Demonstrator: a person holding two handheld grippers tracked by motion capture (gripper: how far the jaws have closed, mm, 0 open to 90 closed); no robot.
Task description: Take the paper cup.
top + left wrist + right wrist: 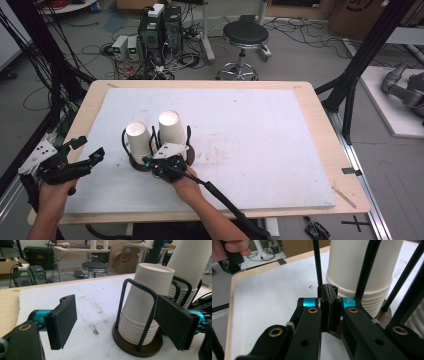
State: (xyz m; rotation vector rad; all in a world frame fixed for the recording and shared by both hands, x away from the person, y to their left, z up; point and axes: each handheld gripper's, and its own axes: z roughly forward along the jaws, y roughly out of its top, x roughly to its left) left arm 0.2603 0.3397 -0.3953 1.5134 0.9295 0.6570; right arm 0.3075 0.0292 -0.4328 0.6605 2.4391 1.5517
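Right tool (156, 161), lower centre of the high view: jaws clenched pad to pad, nothing seen between them. In the right gripper view the closed pads (329, 312) sit low, just beside a black wire upright (318, 265) of the cup holder, with the ribbed rims of the nearer cup stack (359, 272) right behind. Whether the pads touch the wire cannot be told.

Left tool (87, 161), lower left of the high view: jaws released and wide, holding nothing. In the left gripper view its pads (63, 321) stand well apart, the left-hand cup stack (146, 302) showing between them but farther off, untouched.

Holder (140, 165): dark round base on the white mat (260, 125), left of centre, black wire loops around two upside-down white stacks side by side. Second stack (171, 127) just to the right of the first (137, 137).

Counter (320, 110): pale wood edge around the mat.

Beyond, top of frame: stool (245, 37), computer towers (160, 30), floor cables.
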